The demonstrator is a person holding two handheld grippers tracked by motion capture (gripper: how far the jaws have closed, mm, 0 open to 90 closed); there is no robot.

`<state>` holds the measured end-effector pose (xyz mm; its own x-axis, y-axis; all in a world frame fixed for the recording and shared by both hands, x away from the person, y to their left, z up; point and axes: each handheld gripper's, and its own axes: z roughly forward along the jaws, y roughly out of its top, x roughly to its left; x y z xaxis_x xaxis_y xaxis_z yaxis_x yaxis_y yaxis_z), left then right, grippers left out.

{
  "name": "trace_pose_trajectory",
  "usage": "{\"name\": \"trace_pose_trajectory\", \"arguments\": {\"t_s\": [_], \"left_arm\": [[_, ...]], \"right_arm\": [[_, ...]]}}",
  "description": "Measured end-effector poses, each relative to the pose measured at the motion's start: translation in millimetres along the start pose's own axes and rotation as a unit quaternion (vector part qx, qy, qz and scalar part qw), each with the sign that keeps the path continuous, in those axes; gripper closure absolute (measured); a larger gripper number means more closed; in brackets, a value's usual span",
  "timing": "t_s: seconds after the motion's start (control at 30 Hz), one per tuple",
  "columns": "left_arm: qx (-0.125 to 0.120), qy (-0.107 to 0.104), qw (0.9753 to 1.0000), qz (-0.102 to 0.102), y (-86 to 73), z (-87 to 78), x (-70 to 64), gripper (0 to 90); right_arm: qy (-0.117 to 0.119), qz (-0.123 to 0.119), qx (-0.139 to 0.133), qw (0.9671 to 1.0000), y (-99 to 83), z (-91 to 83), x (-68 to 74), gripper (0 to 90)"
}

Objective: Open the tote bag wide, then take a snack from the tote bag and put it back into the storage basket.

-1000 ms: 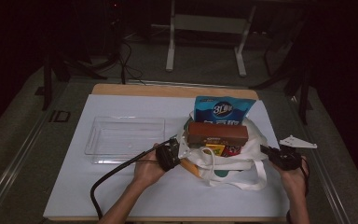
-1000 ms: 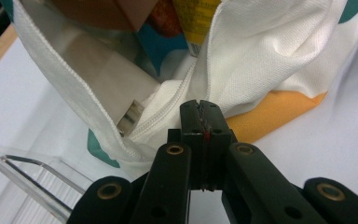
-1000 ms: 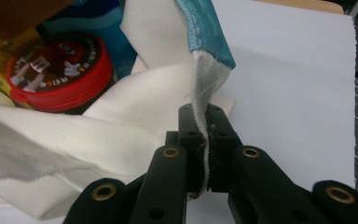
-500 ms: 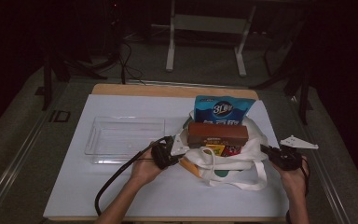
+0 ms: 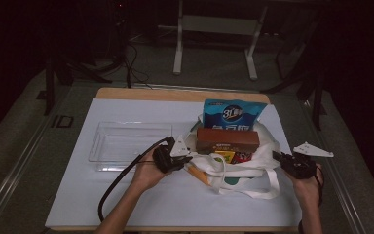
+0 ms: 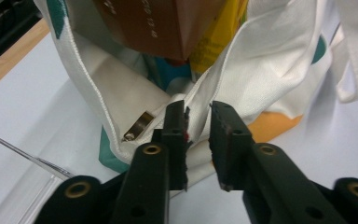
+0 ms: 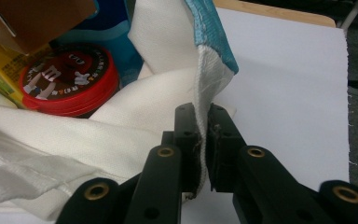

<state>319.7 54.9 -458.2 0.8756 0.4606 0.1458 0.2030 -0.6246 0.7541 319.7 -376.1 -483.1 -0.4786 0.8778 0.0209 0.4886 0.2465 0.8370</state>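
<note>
A white tote bag lies open-mouthed on the white-covered surface, stuffed with a brown box, a blue packet, a yellow pack and a red round tin; a clear plastic tray sits just beside it on the person's left. The right tongs are pressed together on the bag's edge, pinching the cloth hem. The left tongs stand spread at the opposite rim, one jaw touching the fabric, the other clear of it; whether any cloth sits between them I can't quite tell. It looks like the mouth is being held open for unpacking. Next, the left tongs would need to nip the rim firmly, or reach inside for the brown box.
</note>
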Motion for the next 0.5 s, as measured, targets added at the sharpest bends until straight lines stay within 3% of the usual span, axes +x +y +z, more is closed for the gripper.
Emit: {"name": "trace_pose_trajectory", "arguments": {"t_s": [0.13,0.5], "left_arm": [[-0.011,-0.007,0.9998,-0.011,0.5,-6.7,5.7,71.5],[-0.052,-0.018,0.9976,-0.042,1.5,-29.7,25.0,68.4]], "right_arm": [[-0.001,-0.002,-0.003,1.0000,-1.5,-2.0,0.5,80.9],[-0.008,0.011,-0.053,0.9985,-4.5,-29.8,3.9,76.3]]}}
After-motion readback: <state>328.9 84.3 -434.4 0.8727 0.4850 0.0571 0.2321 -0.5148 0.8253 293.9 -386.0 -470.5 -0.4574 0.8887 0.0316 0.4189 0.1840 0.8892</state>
